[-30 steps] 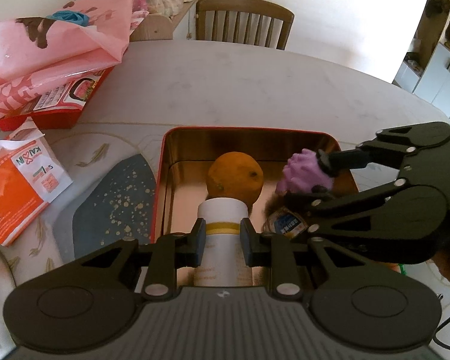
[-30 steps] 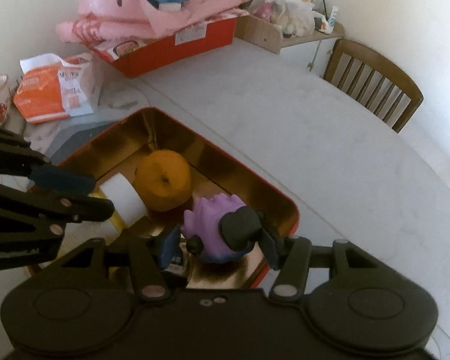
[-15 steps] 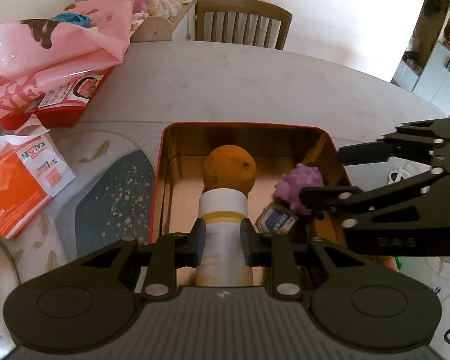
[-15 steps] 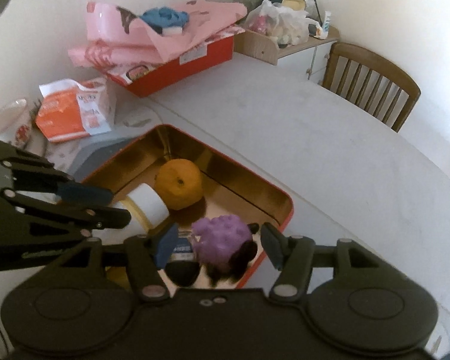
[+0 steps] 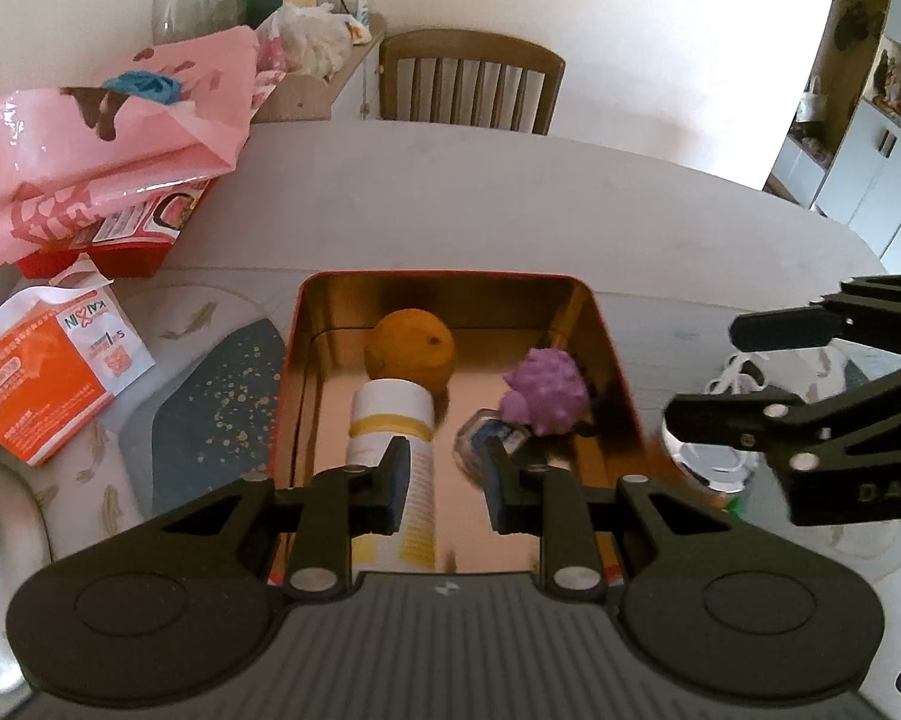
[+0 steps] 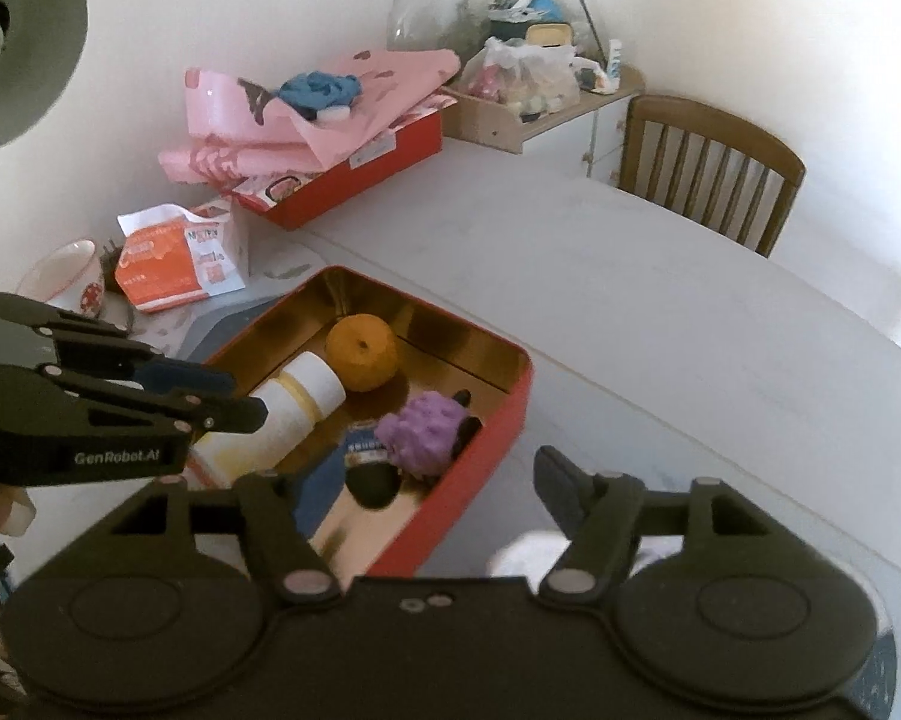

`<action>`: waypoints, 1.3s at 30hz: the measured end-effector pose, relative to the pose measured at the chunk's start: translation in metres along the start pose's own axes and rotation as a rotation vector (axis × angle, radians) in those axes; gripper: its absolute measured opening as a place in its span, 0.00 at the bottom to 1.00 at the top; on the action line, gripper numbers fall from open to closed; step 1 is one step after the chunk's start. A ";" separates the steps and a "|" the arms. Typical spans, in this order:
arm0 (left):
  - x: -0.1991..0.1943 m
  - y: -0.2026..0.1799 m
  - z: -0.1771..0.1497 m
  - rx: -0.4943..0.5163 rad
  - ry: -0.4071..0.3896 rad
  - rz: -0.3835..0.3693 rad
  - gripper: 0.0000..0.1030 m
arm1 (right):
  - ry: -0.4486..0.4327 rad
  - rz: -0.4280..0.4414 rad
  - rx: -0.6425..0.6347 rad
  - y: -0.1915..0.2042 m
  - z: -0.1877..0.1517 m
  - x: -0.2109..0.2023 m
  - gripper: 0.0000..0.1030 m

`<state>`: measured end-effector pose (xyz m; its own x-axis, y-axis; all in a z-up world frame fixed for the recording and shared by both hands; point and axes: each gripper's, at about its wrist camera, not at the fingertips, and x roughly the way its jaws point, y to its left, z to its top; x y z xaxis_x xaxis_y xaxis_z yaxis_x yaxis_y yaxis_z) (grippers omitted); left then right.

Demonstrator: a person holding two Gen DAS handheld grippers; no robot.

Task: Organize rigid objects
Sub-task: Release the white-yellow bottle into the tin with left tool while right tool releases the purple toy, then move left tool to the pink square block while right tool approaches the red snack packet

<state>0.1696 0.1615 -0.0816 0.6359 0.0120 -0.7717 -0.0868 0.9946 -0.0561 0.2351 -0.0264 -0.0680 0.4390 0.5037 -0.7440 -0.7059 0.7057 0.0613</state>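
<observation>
My left camera looks steeply down along my jaws, close over the red tin at frame centre, facing the chair at the top. My right camera looks down from the tin's other side, the chair upper right. Both share the tin, table and chair.

1. The left gripper is angled downward, its jaws set narrowly apart with nothing gripped.
2. The right gripper is tilted downward; its jaws have just been opening, nothing between them.
</observation>
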 end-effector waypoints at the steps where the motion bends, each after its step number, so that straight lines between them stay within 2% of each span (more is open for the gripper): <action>1: -0.003 -0.003 -0.001 0.001 -0.005 -0.003 0.24 | -0.005 0.002 0.006 -0.003 -0.003 -0.005 0.69; 13: -0.028 -0.047 -0.009 0.004 -0.046 -0.024 0.27 | -0.040 -0.008 0.057 -0.042 -0.044 -0.058 0.78; 16: -0.030 -0.061 -0.012 0.007 -0.051 -0.034 0.39 | -0.043 -0.003 0.052 -0.049 -0.056 -0.067 0.81; 17: -0.030 -0.065 -0.013 0.009 -0.054 -0.035 0.51 | -0.041 -0.003 0.049 -0.051 -0.059 -0.070 0.82; 18: -0.031 -0.070 -0.014 0.013 -0.061 -0.034 0.58 | -0.039 -0.001 0.045 -0.054 -0.063 -0.072 0.82; 22: -0.031 -0.089 -0.018 0.018 -0.065 -0.045 0.60 | -0.031 0.007 0.019 -0.063 -0.081 -0.080 0.87; 25: -0.032 -0.100 -0.023 0.018 -0.071 -0.055 0.72 | -0.025 0.024 0.013 -0.070 -0.094 -0.084 0.95; 27: -0.031 -0.108 -0.028 0.019 -0.073 -0.056 0.79 | -0.024 0.036 0.006 -0.075 -0.103 -0.087 0.97; 32: -0.026 -0.123 -0.040 0.004 -0.052 -0.046 0.80 | 0.000 0.043 -0.012 -0.088 -0.121 -0.086 0.98; 39: -0.021 -0.144 -0.059 -0.007 -0.031 -0.058 0.80 | 0.026 0.001 0.015 -0.114 -0.130 -0.069 0.98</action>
<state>0.1230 0.0121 -0.0947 0.6631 -0.0426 -0.7473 -0.0541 0.9930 -0.1046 0.2130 -0.2069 -0.1104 0.4233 0.4914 -0.7611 -0.6977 0.7128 0.0722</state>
